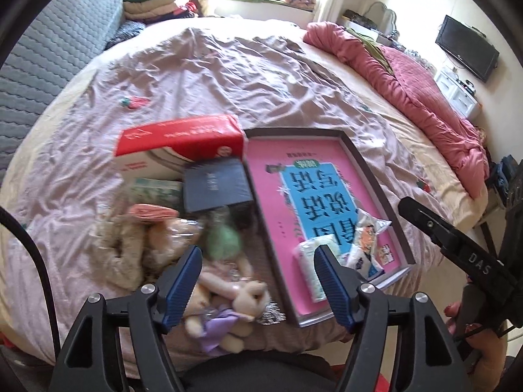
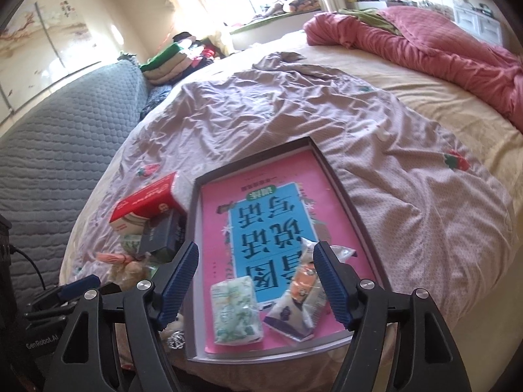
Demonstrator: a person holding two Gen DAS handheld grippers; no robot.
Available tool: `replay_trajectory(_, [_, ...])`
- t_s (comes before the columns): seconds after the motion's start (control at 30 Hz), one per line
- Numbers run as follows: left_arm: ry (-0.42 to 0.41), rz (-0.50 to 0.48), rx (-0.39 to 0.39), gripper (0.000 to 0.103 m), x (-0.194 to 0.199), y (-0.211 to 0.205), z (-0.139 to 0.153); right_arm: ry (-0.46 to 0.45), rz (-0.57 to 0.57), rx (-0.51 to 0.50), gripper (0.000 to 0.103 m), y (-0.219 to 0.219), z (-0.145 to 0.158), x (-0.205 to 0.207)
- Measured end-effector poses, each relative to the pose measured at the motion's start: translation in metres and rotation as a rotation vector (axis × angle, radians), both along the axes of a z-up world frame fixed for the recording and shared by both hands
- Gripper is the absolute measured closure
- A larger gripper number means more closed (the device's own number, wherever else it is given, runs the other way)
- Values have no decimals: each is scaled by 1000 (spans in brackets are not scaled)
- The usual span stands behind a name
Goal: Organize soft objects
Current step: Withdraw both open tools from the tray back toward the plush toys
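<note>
My left gripper (image 1: pixel 258 251) is open and holds nothing. It hovers over a plush rabbit (image 1: pixel 243 297) in a purple dress that lies on the bed by a grey-rimmed tray (image 1: pixel 366 163). My right gripper (image 2: pixel 256 248) is also open and empty, above the tray (image 2: pixel 340 189). A pink and blue book (image 2: pixel 261 222) fills the tray. On the book lie a green-patterned tissue pack (image 2: pixel 235 310) and two or three snack packets (image 2: pixel 304 294). In the left wrist view the tissue pack (image 1: pixel 310 261) and the packets (image 1: pixel 366 238) lie just beyond my right fingertip.
Left of the tray lies a pile: a red and white box (image 1: pixel 179 137), a dark blue box (image 1: pixel 215 186), a green soft item (image 1: pixel 222 238), beige fabric (image 1: pixel 130 245). A pink quilt (image 1: pixel 408 91) is bunched at the far right. A grey padded headboard (image 2: pixel 65 130) runs along the left.
</note>
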State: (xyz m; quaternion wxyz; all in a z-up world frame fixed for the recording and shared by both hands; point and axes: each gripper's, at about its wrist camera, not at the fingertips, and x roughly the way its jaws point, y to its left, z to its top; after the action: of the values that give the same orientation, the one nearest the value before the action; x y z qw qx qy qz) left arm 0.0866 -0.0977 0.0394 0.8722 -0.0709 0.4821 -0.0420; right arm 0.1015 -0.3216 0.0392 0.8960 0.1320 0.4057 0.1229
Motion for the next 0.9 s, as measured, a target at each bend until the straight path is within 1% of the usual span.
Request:
replay_trajectory(0.17, [-6, 26, -5, 29, -9, 15, 5, -25, 46, 2, 28, 16, 10, -6])
replay_trajectory(0.37, [-13, 57, 1, 29, -19, 33, 9, -38, 117, -6, 28, 42, 17, -11])
replay_trajectory(0.6, [-9, 135, -16, 29, -29, 75, 9, -46, 200, -27, 28, 70, 20, -17])
replay_trajectory(0.8, [23, 189, -26, 29, -38, 109, -2, -40, 274, -66, 28, 94, 14, -21])
replay_trajectory(0.9, [53, 195, -37, 29, -42, 115, -13, -34, 331, -96, 28, 110, 8, -23])
